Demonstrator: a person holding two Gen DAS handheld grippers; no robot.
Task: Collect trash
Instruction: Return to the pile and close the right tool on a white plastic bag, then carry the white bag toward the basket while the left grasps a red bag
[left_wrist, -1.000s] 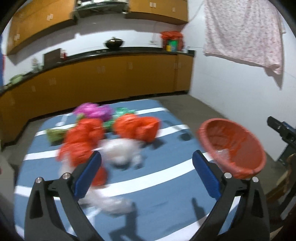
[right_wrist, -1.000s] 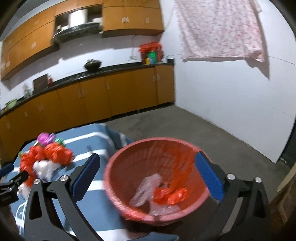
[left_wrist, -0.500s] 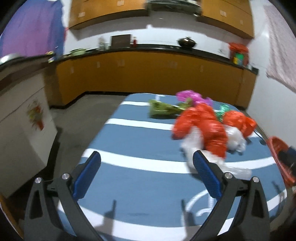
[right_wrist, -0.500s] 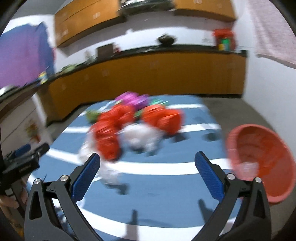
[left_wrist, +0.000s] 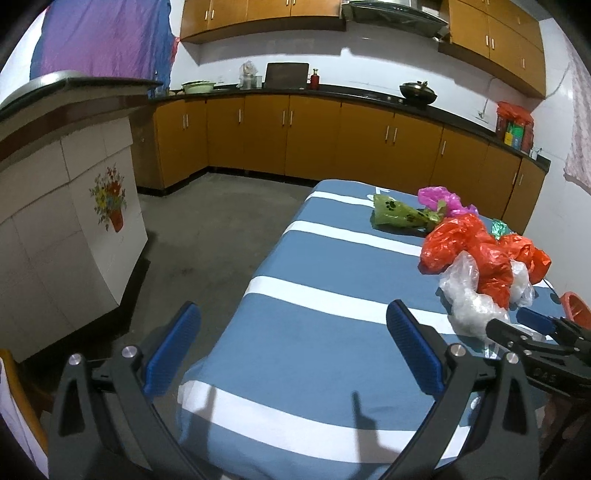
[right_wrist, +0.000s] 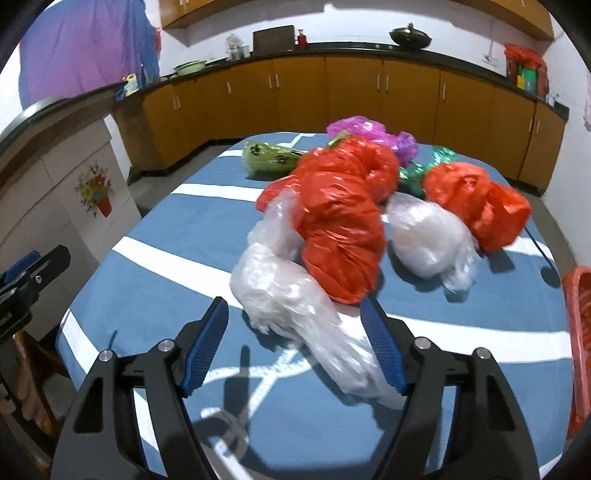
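Observation:
Crumpled plastic bags lie in a heap on the blue striped table: a clear bag, a big orange bag, a second clear bag, another orange bag, a green one and a purple one. My right gripper is open with its fingers on either side of the near clear bag. My left gripper is open and empty over the table's left edge, with the heap to its right. The orange basket sits at the table's right edge.
Orange kitchen cabinets run along the back wall. A white tiled counter stands left of the table across bare grey floor. The right gripper's body shows at the right of the left wrist view.
Both grippers swung left, away from the basket. The right gripper moved in close to the heap and now straddles the near clear bag. The left gripper moved out over the table's left edge.

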